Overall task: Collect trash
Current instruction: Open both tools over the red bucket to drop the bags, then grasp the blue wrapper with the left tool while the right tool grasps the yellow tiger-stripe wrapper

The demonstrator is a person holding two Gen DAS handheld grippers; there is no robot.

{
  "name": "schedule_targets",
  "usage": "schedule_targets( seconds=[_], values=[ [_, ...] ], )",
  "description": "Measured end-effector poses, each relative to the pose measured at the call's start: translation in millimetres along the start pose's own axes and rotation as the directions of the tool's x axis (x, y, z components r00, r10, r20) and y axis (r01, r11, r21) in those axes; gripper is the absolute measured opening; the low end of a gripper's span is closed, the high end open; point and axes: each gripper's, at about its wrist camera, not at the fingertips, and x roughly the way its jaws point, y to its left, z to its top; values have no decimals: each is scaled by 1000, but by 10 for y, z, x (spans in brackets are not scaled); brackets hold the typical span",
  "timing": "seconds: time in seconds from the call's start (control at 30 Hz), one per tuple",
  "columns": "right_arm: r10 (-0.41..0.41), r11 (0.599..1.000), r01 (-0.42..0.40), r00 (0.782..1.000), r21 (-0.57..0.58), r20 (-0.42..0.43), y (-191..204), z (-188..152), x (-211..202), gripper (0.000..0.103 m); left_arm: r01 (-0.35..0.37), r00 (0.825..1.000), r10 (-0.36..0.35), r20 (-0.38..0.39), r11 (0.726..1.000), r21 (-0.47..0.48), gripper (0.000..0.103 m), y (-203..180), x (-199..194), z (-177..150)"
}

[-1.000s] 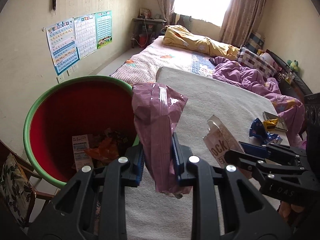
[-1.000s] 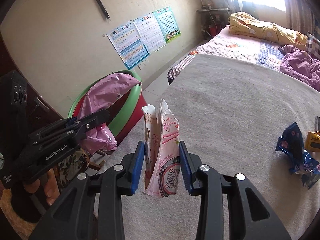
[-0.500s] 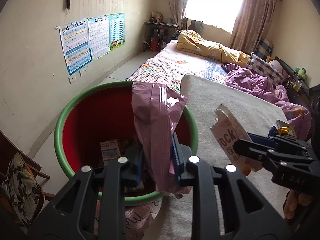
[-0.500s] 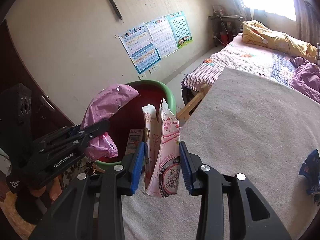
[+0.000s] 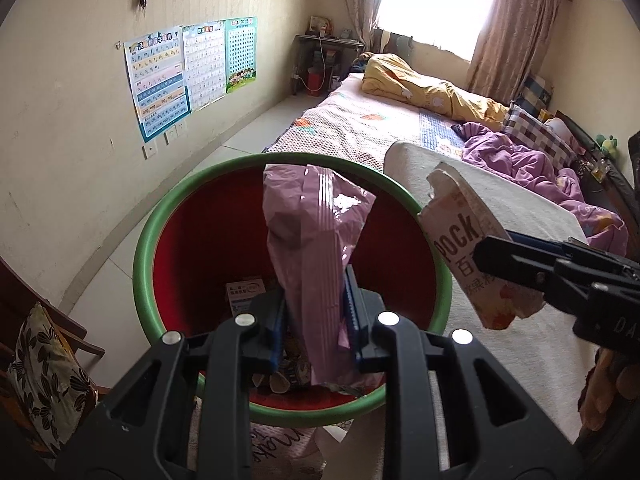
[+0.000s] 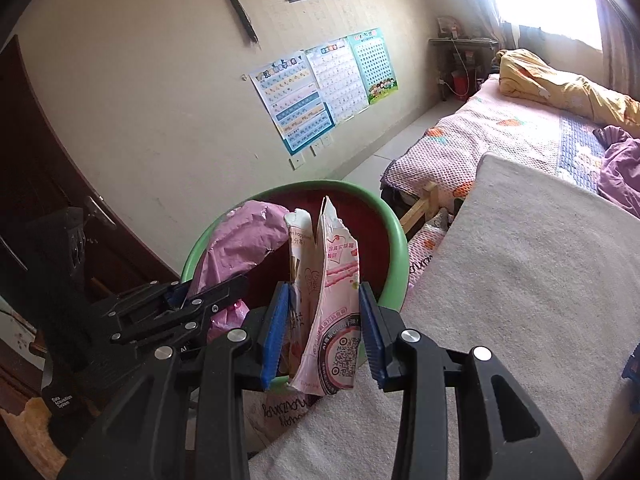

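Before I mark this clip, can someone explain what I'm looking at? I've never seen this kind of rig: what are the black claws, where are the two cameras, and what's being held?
There is no robot here. A person holds a two-finger gripper in each hand, and each gripper carries a fisheye camera looking out along its own fingers.

In the left wrist view, the left gripper is shut on a crumpled pink bag, held over a red bin with a green rim that already has litter at the bottom. The other gripper enters from the right.

In the right wrist view, the right gripper is shut on a torn pink-and-white snack packet, near the bin's edge. Beside it lies a bed under a beige blanket.
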Motion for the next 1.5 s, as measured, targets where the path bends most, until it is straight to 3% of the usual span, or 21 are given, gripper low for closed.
schedule_targets(
  seconds=[0.73, 0.8, 0.87, 0.93, 1.1, 1.27, 1.37, 1.5],
  values=[
    [11, 1000, -11, 1000, 20, -15, -8, 67, 194, 39, -1, 1000, 1, -16, 1000, -12, 24, 127, 86, 12],
    [14, 1000, -14, 1000, 28, -8, -9, 74, 193, 41, -4, 1000, 4, -17, 1000, -17, 30, 134, 91, 2],
    [10, 999, -9, 1000, 34, -5, -14, 71, 181, 47, -8, 1000, 7, -10, 1000, -27, 48, 145, 86, -6],
    [5, 999, -5, 1000, 45, 8, -32, 62, 137, 52, -18, 1000, 18, -2, 999, -32, 54, 148, 78, -11],
    [-16, 998, 13, 999, 67, 42, -147, 23, -55, 54, -21, 1000, 21, 11, 999, -41, 56, 73, 53, 10],
    [-124, 989, 119, 990, 85, 63, -463, -186, -369, 55, 10, 999, -9, 51, 1000, -20, 56, -183, -15, 64],
    [-224, 966, 215, 973, 147, 53, -877, -385, -625, 55, 41, 997, -41, 63, 999, 6, 56, -420, -38, 88],
    [-401, 896, 381, 915, 230, 47, -1471, -669, -1073, 55, 77, 996, -80, 45, 996, 53, 57, -799, 3, 68]
  ],
)
